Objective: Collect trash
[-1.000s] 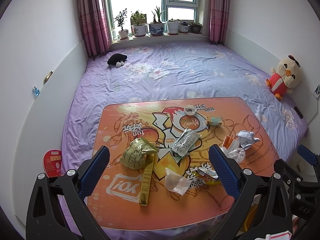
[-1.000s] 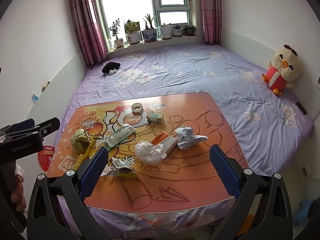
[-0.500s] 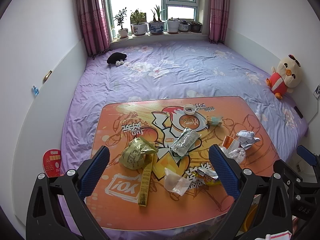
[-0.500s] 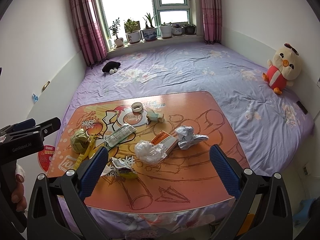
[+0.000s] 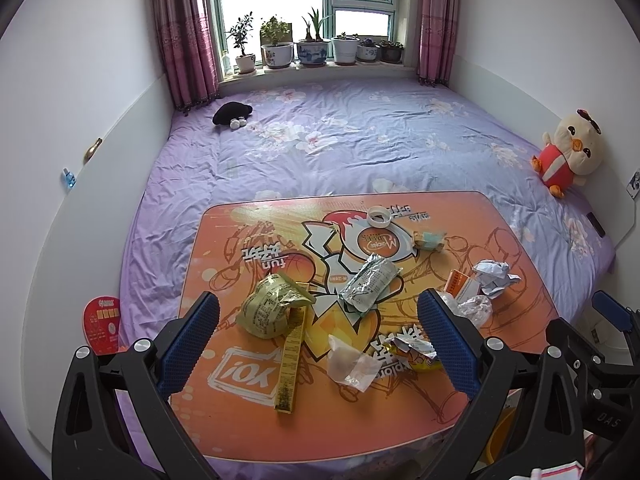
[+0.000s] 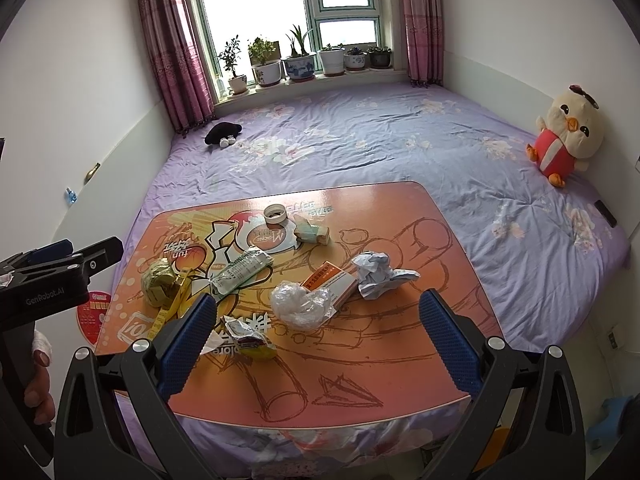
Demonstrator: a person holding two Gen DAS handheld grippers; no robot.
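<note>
Over the near edge of the orange table [image 5: 248, 432], the left gripper [image 5: 318, 342] and right gripper [image 6: 318, 340] are hovering level, jaws spread wide and holding nothing, barely shifting from a second ago. Crinkly wrappers — green bag [image 5: 270, 310], silver pouch [image 5: 370, 282], crumpled paper [image 6: 374, 274] — are lying scattered mid-table.

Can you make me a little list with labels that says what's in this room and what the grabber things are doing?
place: orange cartoon table on a purple flowered bedsheet
trash on table: green crumpled bag, silver pouch, crumpled white paper, clear plastic wrap, orange-and-white box, tape roll
left hand-held gripper: open, holding nothing
right hand-held gripper: open, holding nothing
toy: chick plush by the wall
windowsill: potted plants
</note>
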